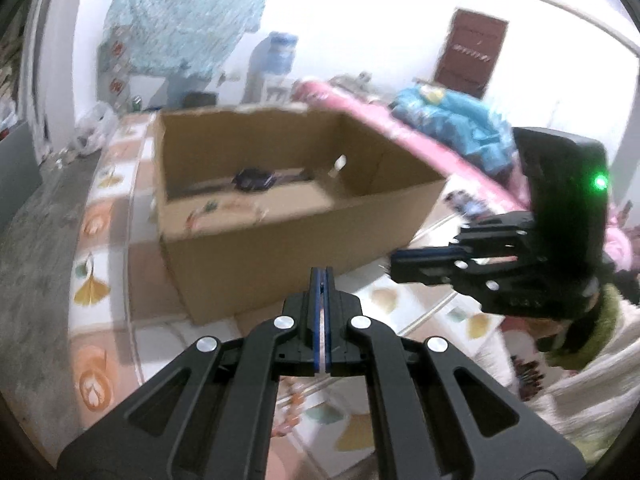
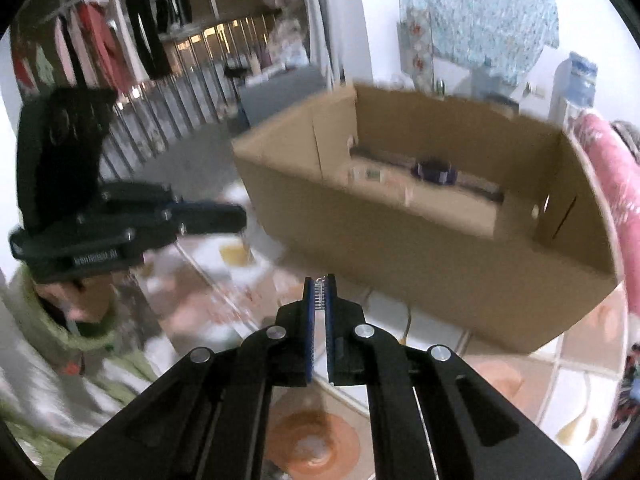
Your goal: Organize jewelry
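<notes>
An open cardboard box [image 1: 280,248] [image 2: 400,248] stands on a patterned mat, ahead of both grippers. On its floor lie a dark purple item [image 1: 254,179] [image 2: 434,171] and some small pieces [image 1: 208,208]. My left gripper [image 1: 322,276] [image 2: 242,214] is shut. A pale sliver shows between its pads, and a pink-orange beaded strand [image 1: 292,404] seems to hang beneath it. My right gripper [image 2: 319,282] [image 1: 394,266] is shut on a small silver toothed piece [image 2: 319,294]. Both grippers hover in front of the box's near wall, below its rim.
The leaf-patterned mat [image 1: 96,292] [image 2: 312,440] covers the floor around the box. A pink bed edge [image 1: 400,124] [image 2: 624,208] runs along the right. A person's green and white sleeves [image 1: 580,364] [image 2: 60,344] hold the grippers. A clothes rack [image 2: 100,36] and a water dispenser [image 1: 280,56] stand further back.
</notes>
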